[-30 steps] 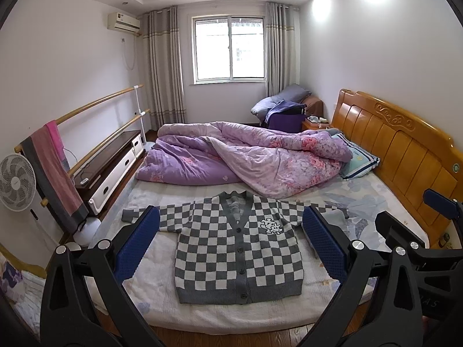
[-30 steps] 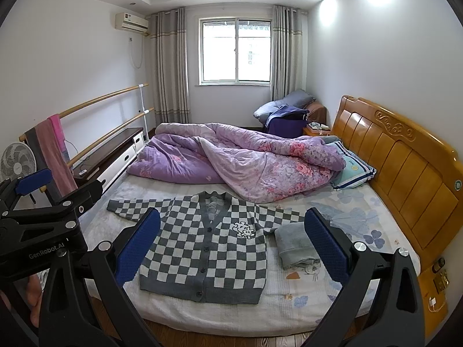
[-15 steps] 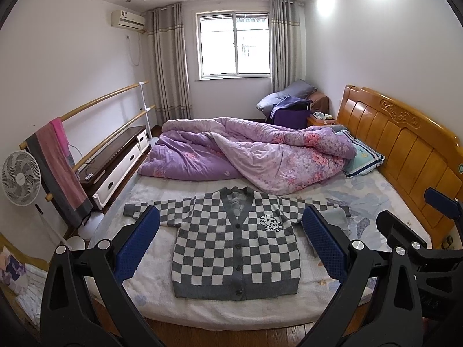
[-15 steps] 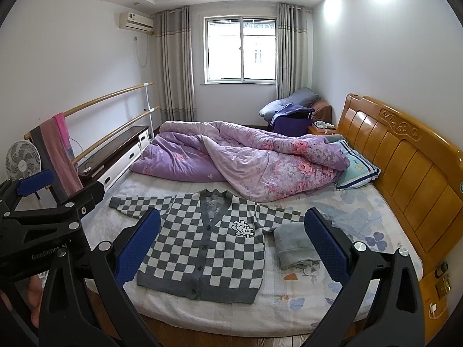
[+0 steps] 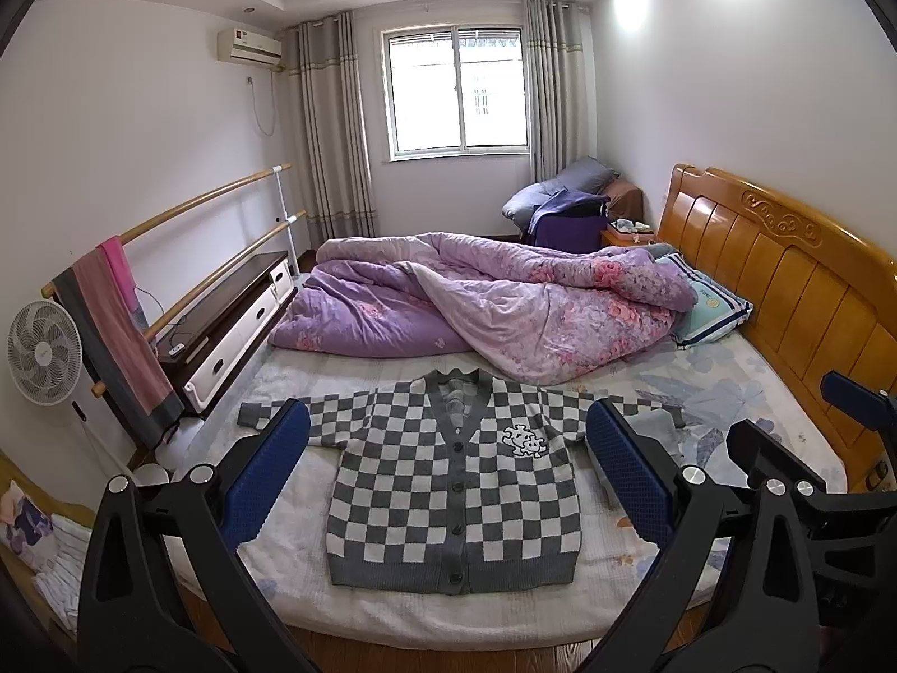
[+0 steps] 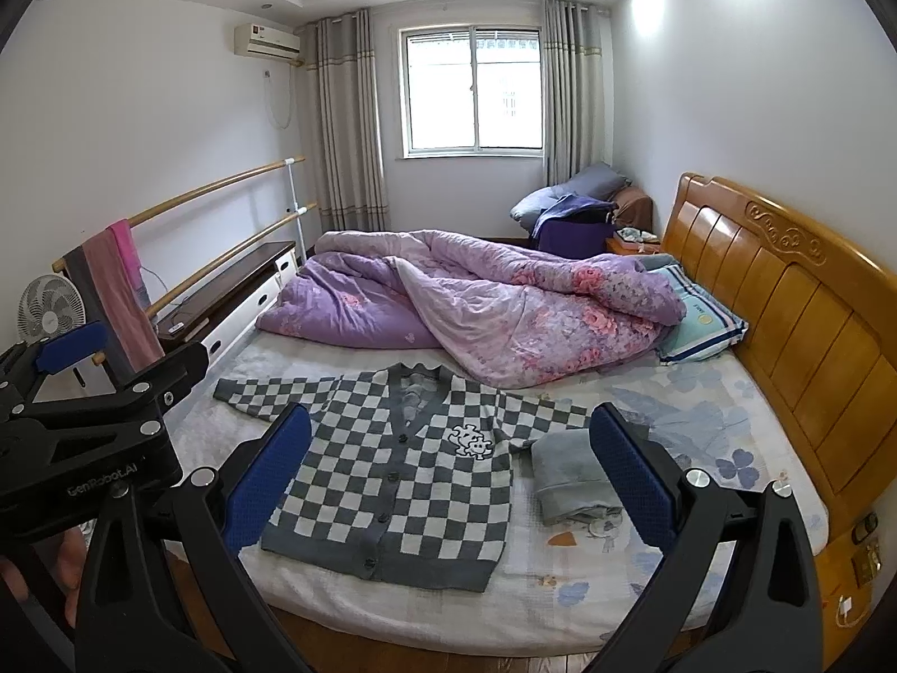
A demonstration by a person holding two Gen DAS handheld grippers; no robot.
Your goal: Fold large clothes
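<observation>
Your checkered cardigan (image 5: 454, 482) lies flat, sleeves spread sideways across the bed (image 5: 729, 392), collar pointing away from you. Left gripper (image 5: 448, 476) and right gripper (image 6: 448, 482) both hang spread wide, empty, well short; left one's lined up straighter.

"GenRobot.AI" is printed in white on the black left tongs (image 6: 89, 432) body.

left gripper (image 5: 445, 474) raised in the air, jaws spread wide, blue pads facing each other, nothing between them, right gripper (image 6: 448, 474) same pose, wide apart, empty, held level just beside the left one, each visible in the other's view
</observation>
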